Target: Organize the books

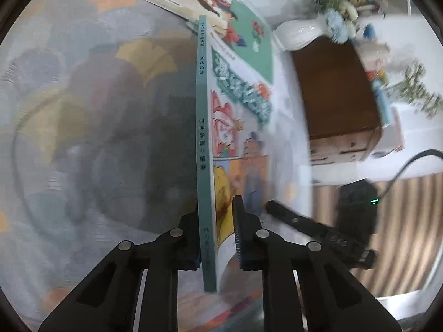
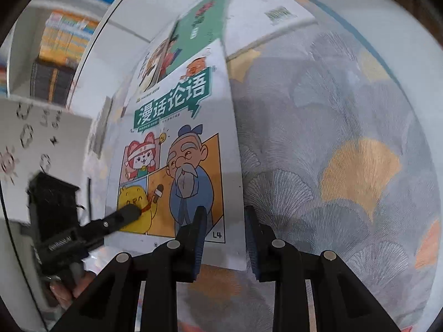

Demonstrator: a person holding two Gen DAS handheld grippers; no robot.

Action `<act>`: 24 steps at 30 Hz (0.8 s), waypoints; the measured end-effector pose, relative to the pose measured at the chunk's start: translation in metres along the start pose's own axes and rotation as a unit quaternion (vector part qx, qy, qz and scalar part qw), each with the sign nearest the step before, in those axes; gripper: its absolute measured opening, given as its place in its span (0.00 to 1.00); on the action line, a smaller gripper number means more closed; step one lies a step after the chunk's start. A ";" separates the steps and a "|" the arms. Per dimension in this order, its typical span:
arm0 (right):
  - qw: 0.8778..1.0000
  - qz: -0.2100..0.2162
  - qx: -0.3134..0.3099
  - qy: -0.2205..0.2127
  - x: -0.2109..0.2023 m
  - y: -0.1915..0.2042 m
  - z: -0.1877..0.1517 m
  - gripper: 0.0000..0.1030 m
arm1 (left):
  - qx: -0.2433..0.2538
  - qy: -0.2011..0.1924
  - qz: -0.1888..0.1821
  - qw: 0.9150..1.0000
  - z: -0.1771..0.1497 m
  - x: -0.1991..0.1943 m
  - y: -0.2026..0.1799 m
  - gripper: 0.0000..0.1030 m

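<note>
the left hand-held gripper (image 1: pixel 216 238) is clenched on the comic book's (image 1: pixel 206 144) spine edge; the right hand-held gripper (image 2: pixel 225 238) straddles its lower corner, pads not quite pressing.

A lived-in home room, likely a living room or study. A patterned fabric with fan-shaped leaves (image 2: pixel 346 166) covers the surface, a white vase of flowers (image 1: pixel 301 31) stands by a small wooden drawer box (image 1: pixel 340 110), and bookshelves packed with books (image 2: pixel 66 36) line the wall.
</note>
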State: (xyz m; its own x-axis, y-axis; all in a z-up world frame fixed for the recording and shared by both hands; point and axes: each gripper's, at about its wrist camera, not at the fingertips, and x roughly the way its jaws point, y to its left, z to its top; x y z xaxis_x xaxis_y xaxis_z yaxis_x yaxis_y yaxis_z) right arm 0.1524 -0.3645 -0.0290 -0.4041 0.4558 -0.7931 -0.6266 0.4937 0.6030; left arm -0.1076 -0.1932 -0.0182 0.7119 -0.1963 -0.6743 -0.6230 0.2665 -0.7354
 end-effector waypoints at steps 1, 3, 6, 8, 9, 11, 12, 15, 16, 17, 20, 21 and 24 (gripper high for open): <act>1.000 0.014 0.016 0.006 0.000 -0.004 0.002 0.29 | -0.010 0.001 -0.020 1.000 0.002 0.000 -0.001 0.13; 0.998 0.038 0.043 0.015 -0.001 -0.012 0.004 0.31 | -0.027 0.001 -0.056 0.998 0.003 -0.002 -0.003 0.13; 0.991 0.098 0.082 0.028 -0.003 -0.021 0.005 0.46 | -0.055 0.003 -0.103 0.993 0.010 -0.003 -0.002 0.13; 0.985 0.134 0.103 0.028 -0.003 -0.026 0.003 0.56 | -0.066 0.004 -0.122 0.990 0.014 -0.002 -0.004 0.13; 0.983 0.146 0.110 0.027 -0.003 -0.027 0.002 0.57 | -0.069 0.005 -0.130 0.989 0.015 -0.002 -0.005 0.13; 0.979 0.162 0.117 0.030 -0.002 -0.029 0.000 0.57 | -0.080 0.006 -0.146 0.986 0.017 -0.002 -0.004 0.13; 0.978 0.167 0.121 0.031 -0.002 -0.030 -0.003 0.58 | -0.085 0.007 -0.154 0.984 0.017 -0.003 -0.003 0.13; 0.973 0.190 0.132 0.030 -0.003 -0.035 -0.007 0.58 | -0.090 0.010 -0.159 0.983 0.021 -0.004 -0.004 0.13; 0.970 0.197 0.137 0.029 -0.002 -0.037 -0.007 0.58 | -0.095 0.013 -0.164 0.982 0.021 -0.004 -0.003 0.13; 0.968 0.203 0.143 0.028 -0.001 -0.037 -0.005 0.58 | -0.101 0.015 -0.170 0.980 0.021 -0.004 -0.002 0.13; 0.955 0.244 0.167 0.022 0.003 -0.045 -0.007 0.58 | -0.117 0.021 -0.183 0.976 0.020 -0.002 0.004 0.13; 0.952 0.254 0.169 0.022 0.005 -0.044 -0.006 0.48 | -0.119 0.023 -0.181 0.976 0.021 -0.001 0.003 0.13; 0.961 0.236 0.145 0.012 0.002 -0.034 -0.003 0.36 | -0.101 0.024 -0.144 0.984 0.021 0.000 0.000 0.12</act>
State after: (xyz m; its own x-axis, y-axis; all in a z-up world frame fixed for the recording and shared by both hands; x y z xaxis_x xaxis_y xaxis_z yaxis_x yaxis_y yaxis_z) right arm 0.1708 -0.3829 -0.0509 -0.6142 0.6644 -0.4258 -0.1594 0.4240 0.8915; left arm -0.1008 -0.1735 -0.0168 0.8553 -0.2819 -0.4348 -0.4526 0.0020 -0.8917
